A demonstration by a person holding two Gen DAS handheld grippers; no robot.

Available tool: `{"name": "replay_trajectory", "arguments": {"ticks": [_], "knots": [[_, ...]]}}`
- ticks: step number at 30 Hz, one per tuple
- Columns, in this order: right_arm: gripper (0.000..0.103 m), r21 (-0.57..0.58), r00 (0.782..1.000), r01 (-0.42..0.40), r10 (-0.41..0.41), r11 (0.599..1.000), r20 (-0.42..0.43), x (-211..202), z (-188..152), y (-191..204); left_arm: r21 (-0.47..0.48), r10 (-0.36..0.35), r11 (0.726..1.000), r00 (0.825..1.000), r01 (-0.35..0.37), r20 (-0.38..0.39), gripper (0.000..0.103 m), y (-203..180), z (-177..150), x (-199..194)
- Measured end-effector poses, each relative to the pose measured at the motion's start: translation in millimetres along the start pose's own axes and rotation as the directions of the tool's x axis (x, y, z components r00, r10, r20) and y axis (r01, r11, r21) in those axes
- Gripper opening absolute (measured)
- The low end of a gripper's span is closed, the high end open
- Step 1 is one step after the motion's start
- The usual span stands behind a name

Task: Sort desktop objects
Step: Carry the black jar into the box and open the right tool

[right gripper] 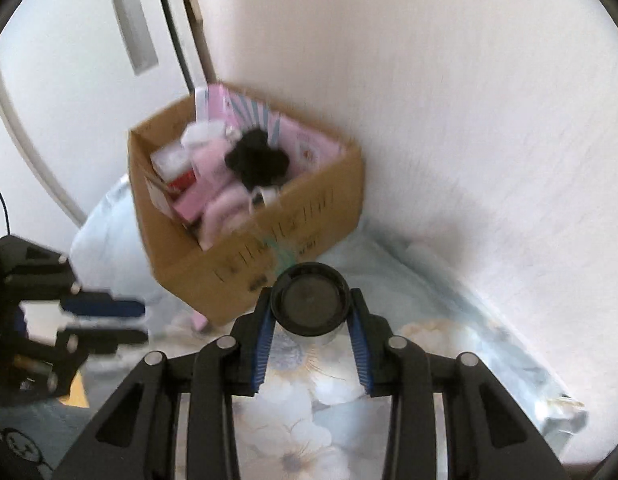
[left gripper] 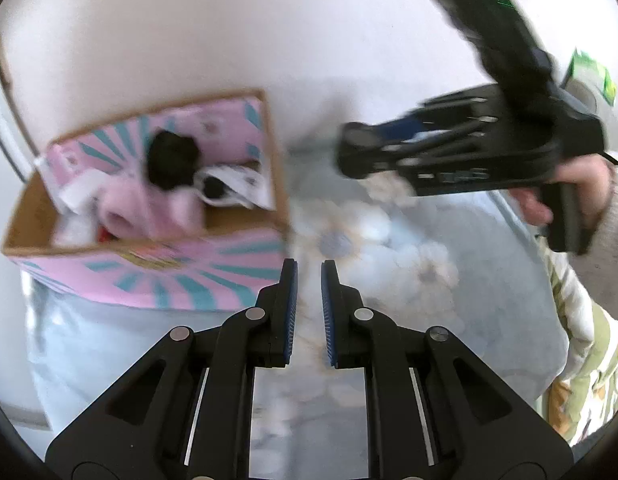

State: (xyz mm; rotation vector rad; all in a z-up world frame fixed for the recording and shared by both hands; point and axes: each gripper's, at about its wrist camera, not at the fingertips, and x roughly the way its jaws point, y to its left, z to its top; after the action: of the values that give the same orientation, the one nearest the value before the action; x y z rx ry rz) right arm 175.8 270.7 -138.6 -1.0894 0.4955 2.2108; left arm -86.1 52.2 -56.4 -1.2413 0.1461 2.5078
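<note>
My right gripper [right gripper: 310,294] is shut on a small round jar [right gripper: 309,304] with a black lid, and both blue pads press its sides. The jar hangs just in front of an open cardboard box [right gripper: 269,248]. Inside the box lie a black fluffy thing [right gripper: 257,160], pink soft items [right gripper: 225,208] and small packets. In the left wrist view the same box [left gripper: 275,160] sits at the left with pink and teal flaps. My left gripper [left gripper: 309,268] is shut with nothing between its pads, to the right of the box front. The right gripper [left gripper: 349,152] shows at the upper right there.
A pale floral cloth [right gripper: 309,400] covers the surface under both grippers. A white wall [right gripper: 469,100] stands right behind the box. A white door with a recessed handle [right gripper: 133,24] is at the far left. A person's hand [left gripper: 533,200] and light sleeve hold the right gripper.
</note>
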Motion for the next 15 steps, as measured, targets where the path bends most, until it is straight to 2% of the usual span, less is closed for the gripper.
{"name": "replay_trajectory", "arguments": {"ticks": [6, 12, 15], "knots": [[0.033, 0.013, 0.999, 0.021, -0.021, 1.000, 0.028, -42.0, 43.2, 18.3, -0.018, 0.046, 0.999, 0.997, -0.045, 0.063, 0.011, 59.5, 36.3, -37.1], [0.033, -0.001, 0.998, 0.027, -0.027, 1.000, 0.048, -40.2, 89.1, 51.2, -0.040, 0.090, 0.995, 0.993, -0.088, 0.070, 0.011, 116.9, 62.6, -53.3], [0.033, 0.009, 0.999, 0.014, -0.014, 1.000, 0.045, -20.9, 107.8, 66.7, -0.045, 0.106, 0.994, 0.993, -0.104, 0.058, 0.011, 145.5, 70.2, -51.5]]}}
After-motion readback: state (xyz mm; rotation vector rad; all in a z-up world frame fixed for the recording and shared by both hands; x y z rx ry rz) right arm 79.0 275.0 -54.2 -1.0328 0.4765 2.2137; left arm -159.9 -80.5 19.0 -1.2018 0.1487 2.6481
